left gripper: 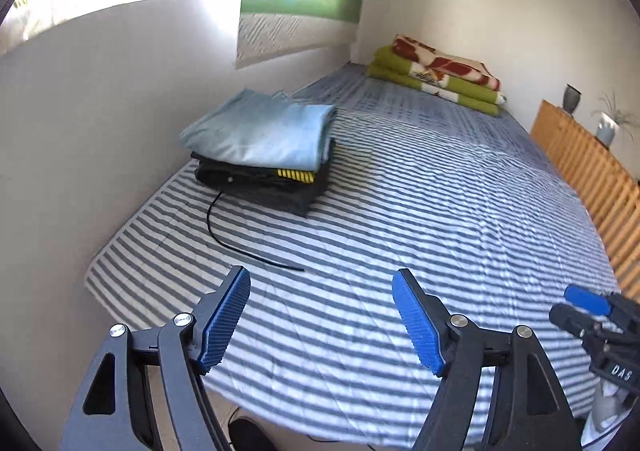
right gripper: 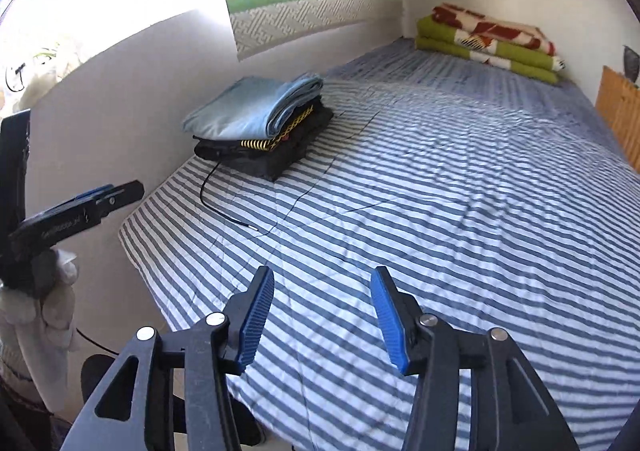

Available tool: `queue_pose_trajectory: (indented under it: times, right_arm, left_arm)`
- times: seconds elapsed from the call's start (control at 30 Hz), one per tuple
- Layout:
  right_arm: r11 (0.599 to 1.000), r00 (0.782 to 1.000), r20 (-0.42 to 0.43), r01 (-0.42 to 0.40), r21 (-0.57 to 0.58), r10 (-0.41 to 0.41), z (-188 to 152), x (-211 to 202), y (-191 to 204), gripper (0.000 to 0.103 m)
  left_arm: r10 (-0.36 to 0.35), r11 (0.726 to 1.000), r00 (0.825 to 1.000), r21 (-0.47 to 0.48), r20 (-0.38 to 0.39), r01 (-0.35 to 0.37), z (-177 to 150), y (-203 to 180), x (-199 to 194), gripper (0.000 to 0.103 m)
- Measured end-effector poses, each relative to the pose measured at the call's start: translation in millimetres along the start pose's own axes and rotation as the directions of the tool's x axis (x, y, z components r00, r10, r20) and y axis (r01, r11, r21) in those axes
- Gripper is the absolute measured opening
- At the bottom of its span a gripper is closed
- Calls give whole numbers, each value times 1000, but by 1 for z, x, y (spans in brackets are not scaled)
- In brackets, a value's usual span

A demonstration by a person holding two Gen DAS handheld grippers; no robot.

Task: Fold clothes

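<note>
Striped blue-and-white sheet covers the bed (left gripper: 400, 179) that spreads ahead of both tongs. Far beyond them, by the far wall, lies a folded green blanket (left gripper: 436, 77). Ahead and to the left of the tongs sits the stack of folded clothes (left gripper: 264, 147), pale blue on top, dark below, a black cord (left gripper: 224, 235) trailing from it. Left tongs (left gripper: 322, 321) stand wide apart, empty; right tongs (right gripper: 322, 321) are parted too, gripping nothing.

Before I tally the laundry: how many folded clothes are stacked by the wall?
3 that show: a light blue one on top, a black one with yellow stripes under it, a dark grey one at the bottom. More may be hidden between.
</note>
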State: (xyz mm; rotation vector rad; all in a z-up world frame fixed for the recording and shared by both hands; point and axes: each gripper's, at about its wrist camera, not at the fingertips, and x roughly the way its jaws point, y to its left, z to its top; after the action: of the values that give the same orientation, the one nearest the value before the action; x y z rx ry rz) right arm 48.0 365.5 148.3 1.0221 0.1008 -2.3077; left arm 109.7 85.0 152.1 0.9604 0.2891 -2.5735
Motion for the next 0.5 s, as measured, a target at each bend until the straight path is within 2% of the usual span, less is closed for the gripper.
queue_pose_trajectory:
  times: [0.13, 0.23, 0.3, 0.4, 0.5]
  right_arm:
    - [999, 997, 68, 37, -2, -37, -26, -39, -7, 54]
    - [999, 995, 88, 42, 9, -42, -45, -61, -9, 54]
    - [999, 994, 97, 46, 9, -47, -56, -75, -8, 55]
    - [998, 991, 112, 67, 5, -68, -71, -95, -7, 55]
    - [996, 988, 123, 90, 10, -90, -84, -109, -8, 57]
  left_arm:
    - [-19, 1000, 1000, 9, 21, 19, -32, -32, -66, 82]
    - [-19, 999, 999, 40, 28, 18, -52, -55, -96, 83]
    - [-42, 998, 999, 36, 25, 41, -66, -69, -123, 87]
    - [-74, 996, 997, 47, 17, 73, -82, -85, -139, 90]
    - [-45, 995, 997, 95, 58, 39, -95, -100, -163, 94]
